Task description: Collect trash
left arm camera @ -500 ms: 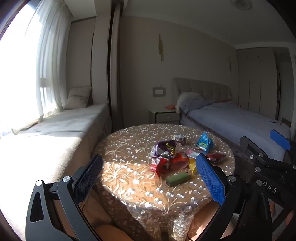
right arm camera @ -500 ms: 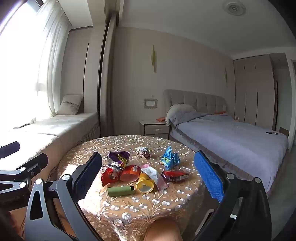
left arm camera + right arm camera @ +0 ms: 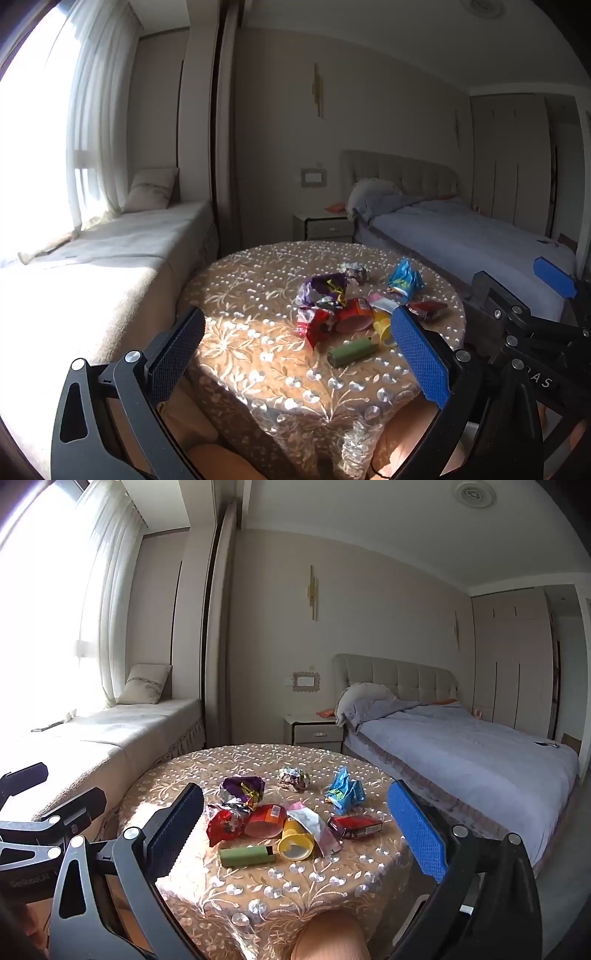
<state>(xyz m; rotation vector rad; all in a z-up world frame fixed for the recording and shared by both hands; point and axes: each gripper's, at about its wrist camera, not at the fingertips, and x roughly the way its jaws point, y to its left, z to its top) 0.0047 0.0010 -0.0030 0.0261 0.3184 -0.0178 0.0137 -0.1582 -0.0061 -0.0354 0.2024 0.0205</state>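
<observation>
Trash lies in a loose pile on a round table with a beige embroidered cloth. I see a purple wrapper, a red wrapper, an orange cup, a yellow cup, a green tube, a red box, a blue wrapper and a foil ball. The pile also shows in the left wrist view. My left gripper is open and empty above the near table edge. My right gripper is open and empty, framing the pile from short of it.
A window bench with a cushion runs along the left. A bed with a grey cover stands at the right, a nightstand between them. The right gripper shows at the right of the left wrist view.
Both views are almost the same. The grippers have shifted very slightly; nothing on the table has moved.
</observation>
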